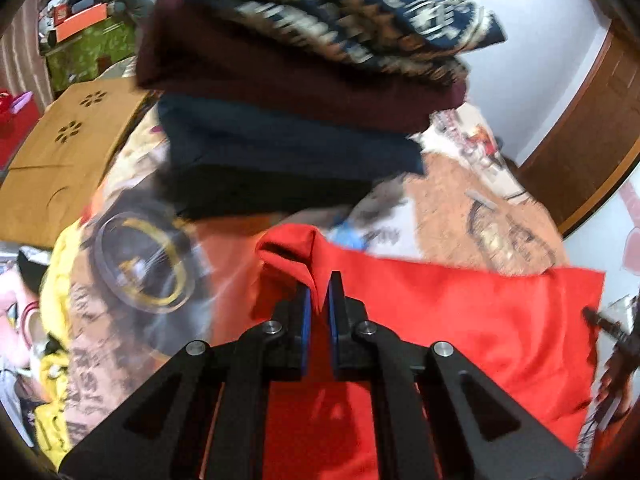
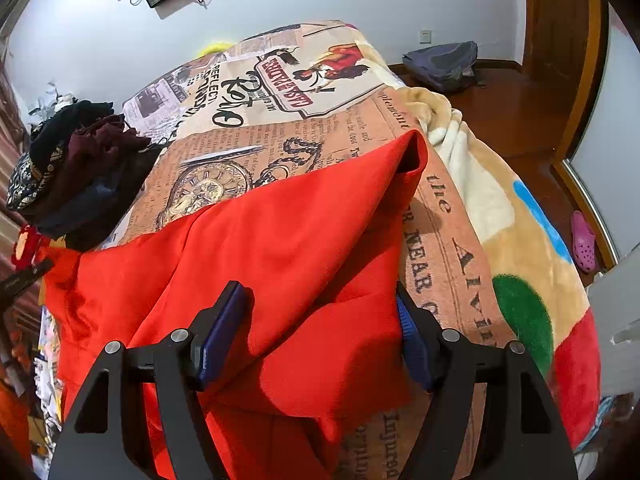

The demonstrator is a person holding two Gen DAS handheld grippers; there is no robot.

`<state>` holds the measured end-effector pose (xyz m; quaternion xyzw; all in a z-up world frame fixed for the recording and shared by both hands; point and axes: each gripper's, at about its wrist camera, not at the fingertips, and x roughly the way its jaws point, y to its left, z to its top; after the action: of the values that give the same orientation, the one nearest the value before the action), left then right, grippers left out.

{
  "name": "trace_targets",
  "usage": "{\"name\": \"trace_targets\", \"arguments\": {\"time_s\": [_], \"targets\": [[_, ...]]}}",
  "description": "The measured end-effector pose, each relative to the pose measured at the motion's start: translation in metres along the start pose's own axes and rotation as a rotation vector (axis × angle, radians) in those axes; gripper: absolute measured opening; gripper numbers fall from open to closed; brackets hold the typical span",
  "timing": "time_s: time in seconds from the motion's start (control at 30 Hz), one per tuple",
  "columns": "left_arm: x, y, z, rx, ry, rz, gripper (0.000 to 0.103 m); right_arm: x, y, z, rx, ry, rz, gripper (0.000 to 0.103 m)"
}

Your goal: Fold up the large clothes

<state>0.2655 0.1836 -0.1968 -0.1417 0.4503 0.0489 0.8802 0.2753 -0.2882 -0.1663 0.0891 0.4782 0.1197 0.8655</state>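
Note:
A large red garment (image 1: 460, 320) lies spread on the printed bedspread (image 1: 452, 196). My left gripper (image 1: 319, 300) is shut on a raised fold at the garment's edge, pinched between the blue pads. In the right wrist view the red garment (image 2: 260, 248) drapes over the bed with one corner lifted into a peak. My right gripper (image 2: 320, 320) is open, its fingers (image 2: 224, 320) wide apart on either side of a raised ridge of the red cloth.
A pile of folded dark clothes (image 1: 288, 92) sits on the bed just beyond the left gripper and shows at the left of the right wrist view (image 2: 80, 176). A fleece blanket (image 2: 520, 240) hangs over the bed's right side. A wooden board (image 1: 68, 152) lies left.

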Motion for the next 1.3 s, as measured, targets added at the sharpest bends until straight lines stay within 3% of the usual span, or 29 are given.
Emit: {"name": "trace_targets", "arguments": {"time_s": [0.1, 0.17, 0.23, 0.33, 0.4, 0.47, 0.53, 0.63, 0.7, 0.8, 0.9, 1.03, 1.1, 1.3], "targets": [[0.008, 0.017, -0.018, -0.018, 0.048, 0.016, 0.013, 0.000, 0.002, 0.000, -0.002, 0.003, -0.008, 0.069], [0.015, 0.024, -0.029, -0.008, 0.068, 0.070, 0.015, 0.000, 0.003, 0.000, -0.002, 0.005, -0.015, 0.068], [0.025, 0.033, -0.041, 0.012, 0.101, 0.174, 0.015, -0.001, 0.002, -0.001, 0.003, 0.008, -0.016, 0.068], [0.035, 0.049, -0.056, 0.001, 0.154, 0.209, 0.015, -0.004, 0.002, -0.001, 0.004, 0.019, -0.019, 0.068], [0.027, 0.060, -0.061, -0.030, 0.150, 0.169, 0.015, -0.006, 0.002, -0.003, 0.002, 0.029, -0.018, 0.068], [0.020, 0.066, -0.061, -0.059, 0.145, 0.136, 0.022, -0.008, 0.000, -0.003, 0.000, 0.045, -0.012, 0.068], [0.010, 0.072, -0.057, -0.099, 0.122, 0.101, 0.049, -0.012, -0.001, -0.003, 0.003, 0.053, -0.011, 0.068], [-0.005, 0.072, -0.047, -0.128, 0.055, 0.063, 0.066, -0.021, -0.001, 0.000, 0.018, 0.040, -0.001, 0.068], [-0.010, 0.069, -0.039, -0.139, 0.029, 0.006, 0.071, -0.028, -0.003, 0.003, 0.033, 0.019, 0.014, 0.068], [-0.003, 0.065, -0.031, -0.182, 0.046, -0.112, 0.074, -0.034, -0.004, 0.008, 0.048, 0.000, 0.027, 0.068], [0.025, 0.068, -0.023, -0.244, 0.112, -0.223, 0.076, -0.030, -0.006, 0.011, 0.065, 0.010, 0.054, 0.068], [0.069, 0.071, -0.028, -0.322, 0.205, -0.276, 0.076, -0.012, -0.007, 0.010, 0.077, 0.050, 0.055, 0.068], [0.077, 0.069, -0.032, -0.342, 0.198, -0.329, 0.076, -0.002, -0.010, 0.009, 0.082, 0.076, 0.053, 0.068], [0.092, 0.042, -0.031, -0.287, 0.251, -0.438, 0.077, 0.013, -0.019, 0.016, 0.107, 0.062, 0.127, 0.071]]}}
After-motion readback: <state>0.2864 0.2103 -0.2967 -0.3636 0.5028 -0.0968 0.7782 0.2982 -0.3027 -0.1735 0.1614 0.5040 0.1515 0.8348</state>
